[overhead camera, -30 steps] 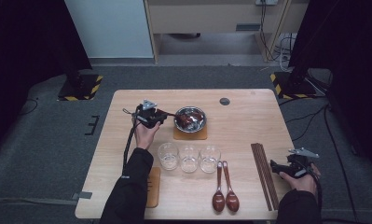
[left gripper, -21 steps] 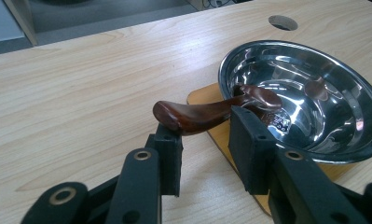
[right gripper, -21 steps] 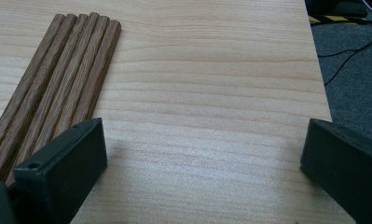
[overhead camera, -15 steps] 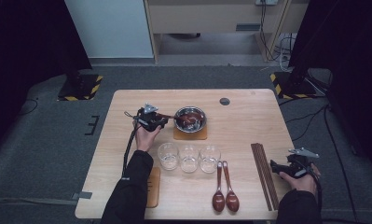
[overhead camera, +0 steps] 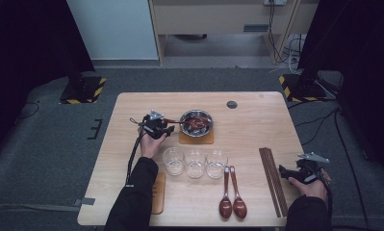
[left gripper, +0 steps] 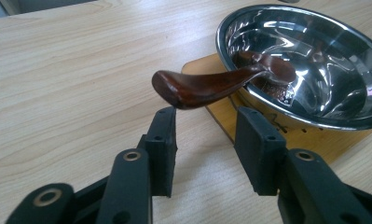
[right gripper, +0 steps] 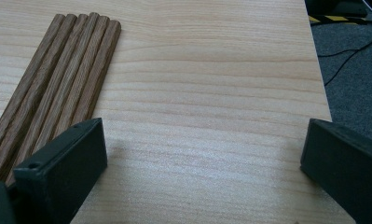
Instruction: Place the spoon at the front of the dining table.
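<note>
Opening just then, the left tongs (left gripper: 206,122) stood spread beside the steel bowl (left gripper: 314,60); the brown spoon (left gripper: 207,86) rested across its rim, apparently untouched. Right tongs (right gripper: 202,158) gaped wide.

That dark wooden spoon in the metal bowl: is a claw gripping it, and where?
No. The left claw has just been opening; the spoon rests free on the bowl.

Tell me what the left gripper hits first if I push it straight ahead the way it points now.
Probably the handle end of the dark wooden spoon, just beyond the left gripper, whose jaws have just been opening with nothing between them. Behind it sits the steel bowl. Depth is hard to judge.
</note>
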`<state>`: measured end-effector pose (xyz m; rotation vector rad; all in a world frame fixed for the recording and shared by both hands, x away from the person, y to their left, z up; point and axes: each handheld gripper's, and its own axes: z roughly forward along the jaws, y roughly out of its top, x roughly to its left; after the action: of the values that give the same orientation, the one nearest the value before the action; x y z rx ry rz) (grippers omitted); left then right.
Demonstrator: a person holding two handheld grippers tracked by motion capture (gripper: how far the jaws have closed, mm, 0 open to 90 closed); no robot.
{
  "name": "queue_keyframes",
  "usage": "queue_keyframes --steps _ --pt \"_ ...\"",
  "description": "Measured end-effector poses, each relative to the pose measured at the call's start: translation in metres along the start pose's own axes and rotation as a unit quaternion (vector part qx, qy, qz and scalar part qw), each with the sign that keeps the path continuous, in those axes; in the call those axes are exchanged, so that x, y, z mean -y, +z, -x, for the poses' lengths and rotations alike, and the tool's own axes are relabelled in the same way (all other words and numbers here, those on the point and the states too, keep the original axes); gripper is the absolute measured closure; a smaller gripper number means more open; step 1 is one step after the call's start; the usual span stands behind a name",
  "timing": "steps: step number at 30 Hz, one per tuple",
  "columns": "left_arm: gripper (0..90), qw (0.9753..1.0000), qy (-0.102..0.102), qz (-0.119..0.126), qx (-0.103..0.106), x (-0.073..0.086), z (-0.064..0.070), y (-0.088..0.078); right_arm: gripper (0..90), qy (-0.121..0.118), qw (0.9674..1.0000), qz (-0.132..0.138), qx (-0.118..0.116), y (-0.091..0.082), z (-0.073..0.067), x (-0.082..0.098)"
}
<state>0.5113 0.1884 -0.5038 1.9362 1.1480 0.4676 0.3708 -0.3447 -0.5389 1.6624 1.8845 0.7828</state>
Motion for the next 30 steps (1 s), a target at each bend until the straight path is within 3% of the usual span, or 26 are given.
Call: queue_keyframes --steps 22,30 --pt "34.9 0.9992 -0.007 -0.021 -0.033 0.015 -0.012 -0.038 0.4 0.0 1.0 -0.001 -0.001 0.0 0.0 0.0" --pt "30.7 0.9993 -0.01 -0.011 -0.034 0.023 -0.012 -0.059 0.5 -0.001 1.0 0.0 -0.001 0.0 0.0 0.0"
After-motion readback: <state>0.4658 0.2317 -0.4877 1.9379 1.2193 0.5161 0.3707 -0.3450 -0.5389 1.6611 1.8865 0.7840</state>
